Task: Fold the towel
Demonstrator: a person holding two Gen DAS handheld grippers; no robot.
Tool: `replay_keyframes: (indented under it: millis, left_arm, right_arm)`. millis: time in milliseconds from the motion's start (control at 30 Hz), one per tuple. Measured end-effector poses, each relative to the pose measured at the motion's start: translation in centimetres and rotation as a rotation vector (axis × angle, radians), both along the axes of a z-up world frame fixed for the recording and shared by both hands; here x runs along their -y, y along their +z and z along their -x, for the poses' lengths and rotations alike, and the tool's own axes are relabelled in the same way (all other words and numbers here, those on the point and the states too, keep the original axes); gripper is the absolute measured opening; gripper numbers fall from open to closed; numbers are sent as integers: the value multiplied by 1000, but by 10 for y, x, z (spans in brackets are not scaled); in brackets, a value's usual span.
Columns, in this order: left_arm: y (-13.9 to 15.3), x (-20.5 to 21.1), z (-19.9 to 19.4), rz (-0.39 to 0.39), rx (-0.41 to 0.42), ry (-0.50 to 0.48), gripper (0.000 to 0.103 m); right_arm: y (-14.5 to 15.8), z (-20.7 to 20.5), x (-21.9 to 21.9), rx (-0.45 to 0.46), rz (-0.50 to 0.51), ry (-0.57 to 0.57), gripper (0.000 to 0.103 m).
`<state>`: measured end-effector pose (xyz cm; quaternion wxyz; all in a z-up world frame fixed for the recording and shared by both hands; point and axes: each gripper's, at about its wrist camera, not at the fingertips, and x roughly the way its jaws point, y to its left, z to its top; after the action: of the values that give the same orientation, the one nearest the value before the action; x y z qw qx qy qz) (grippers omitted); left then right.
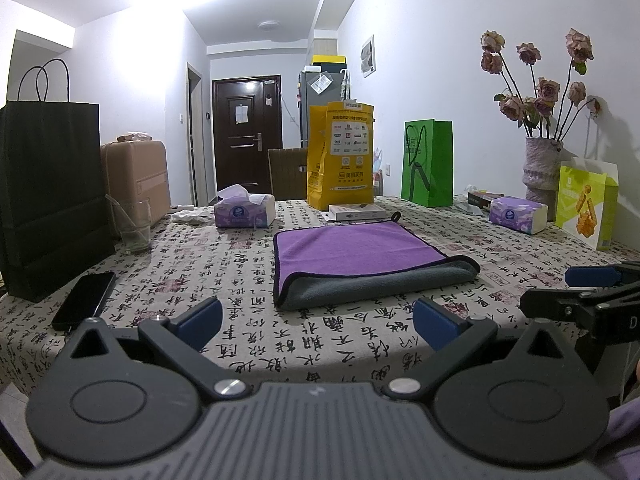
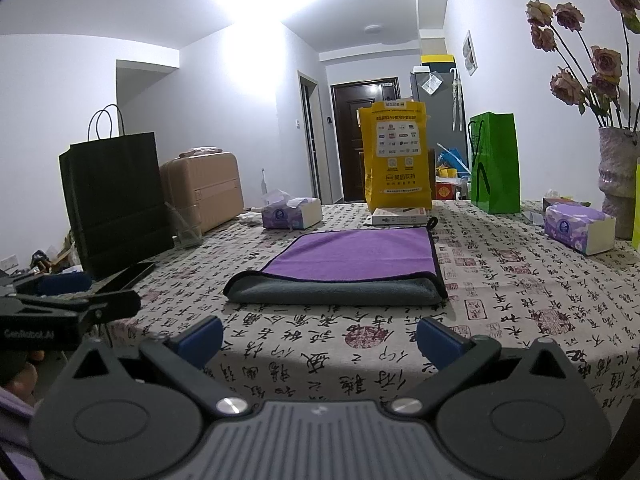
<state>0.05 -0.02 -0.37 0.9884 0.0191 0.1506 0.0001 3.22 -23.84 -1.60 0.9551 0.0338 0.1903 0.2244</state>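
Note:
A purple towel (image 1: 356,254) with a grey underside lies folded on the calligraphy-print tablecloth (image 1: 248,320), its rounded grey fold toward me. It also shows in the right wrist view (image 2: 344,264). My left gripper (image 1: 318,320) is open and empty, held back from the towel's near edge. My right gripper (image 2: 320,340) is open and empty, also short of the towel. The right gripper shows at the right edge of the left wrist view (image 1: 592,292); the left gripper shows at the left edge of the right wrist view (image 2: 68,296).
A black paper bag (image 1: 52,196), a phone (image 1: 84,300) and a glass (image 1: 132,224) stand on the left. Tissue packs (image 1: 244,210) (image 1: 518,214), a yellow bag (image 1: 340,160), a green bag (image 1: 428,162), a white box (image 1: 356,212) and a flower vase (image 1: 542,172) line the back and right.

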Motion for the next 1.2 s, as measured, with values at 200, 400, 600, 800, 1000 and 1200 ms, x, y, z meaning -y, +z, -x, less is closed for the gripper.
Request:
replay_keyframes:
  millis: [200, 400, 600, 800, 1000, 1200]
  left_arm:
    - [0, 0, 0, 0, 0, 0, 103]
    - [0, 0, 0, -1, 0, 0, 103]
    - [1, 0, 0, 0, -1, 0, 103]
    - [-5, -2, -4, 1, -9, 1, 103]
    - [-10, -7, -15, 14, -22, 13, 103]
    - [-7, -13, -31, 8, -36, 40, 103]
  right_arm:
    - [0, 0, 0, 0, 0, 0, 103]
    - [0, 0, 0, 1, 1, -1, 103]
    - [1, 0, 1, 2, 3, -3, 103]
    - [1, 0, 1, 2, 5, -3, 103]
    - [-1, -7, 0, 9, 17, -25, 103]
    - [-4, -23, 0, 11, 32, -47, 103]
